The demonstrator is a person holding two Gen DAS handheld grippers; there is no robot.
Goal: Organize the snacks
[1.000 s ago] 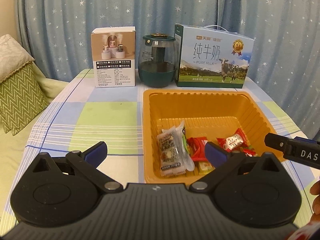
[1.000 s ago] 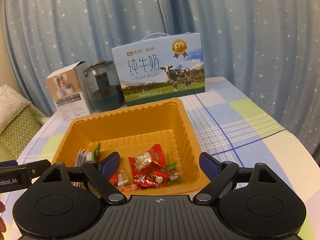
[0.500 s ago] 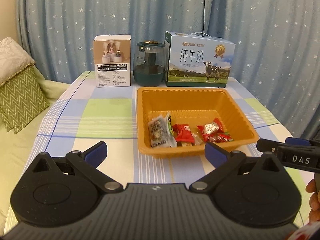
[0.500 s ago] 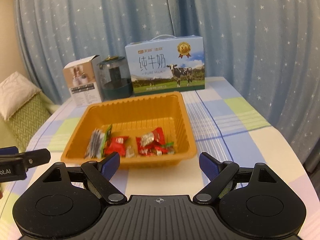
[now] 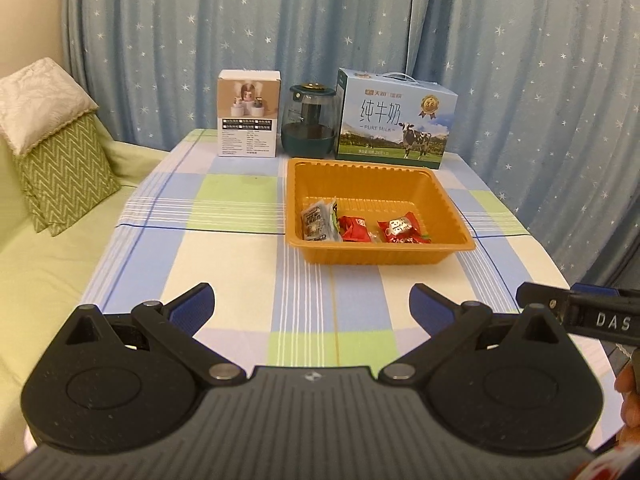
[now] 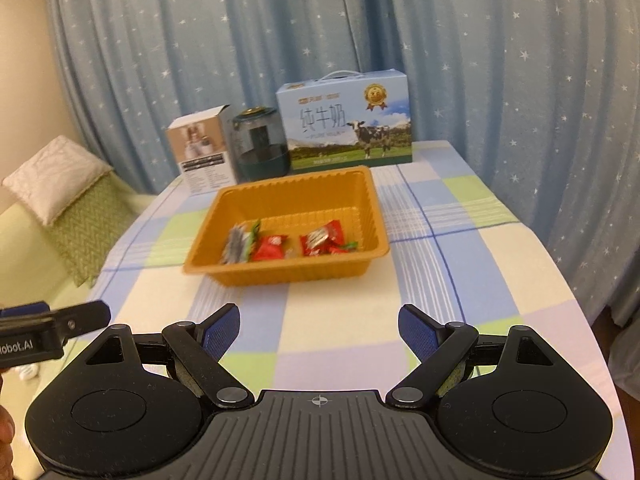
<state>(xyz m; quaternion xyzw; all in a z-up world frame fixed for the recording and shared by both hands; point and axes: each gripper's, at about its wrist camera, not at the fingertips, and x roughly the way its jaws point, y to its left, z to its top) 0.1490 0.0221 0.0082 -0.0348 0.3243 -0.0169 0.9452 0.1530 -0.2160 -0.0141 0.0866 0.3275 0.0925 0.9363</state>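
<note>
Both claws stand wide open with nothing between their blue pads: the left claw (image 5: 312, 300) and the right claw (image 6: 319, 322) each hover over bare checked cloth on the table (image 5: 240, 280), on the near side of the tray (image 5: 380, 254) and well apart from it. That orange tray holds all the snacks, bunched against its near wall: a grey-and-clear packet (image 5: 318, 224) with a green edge at the left end, a red packet (image 5: 354, 229) just beside it, and a red-and-silver packet (image 5: 400, 227) towards the right, with smaller sweets (image 5: 418, 238) under it. How many small pieces lie there is hard to tell, as the near wall cuts off their lower edges. The rest of the tray floor is bare. Behind the tray, in a row along the far edge of the table, stand a white box (image 5: 248, 114), a dark green jar (image 5: 308, 122) and a milk carton (image 5: 396, 114). The right wrist view is softer, so the print on the carton blurs there, while the left wrist view reads it clearly. Each view catches the tip of the other claw at its edge, along with a bit of a hand (image 5: 630, 396). Left of the tray, off the table, a green cushion (image 5: 64, 172) leans under a white one, shown more fully in the left view.
</note>
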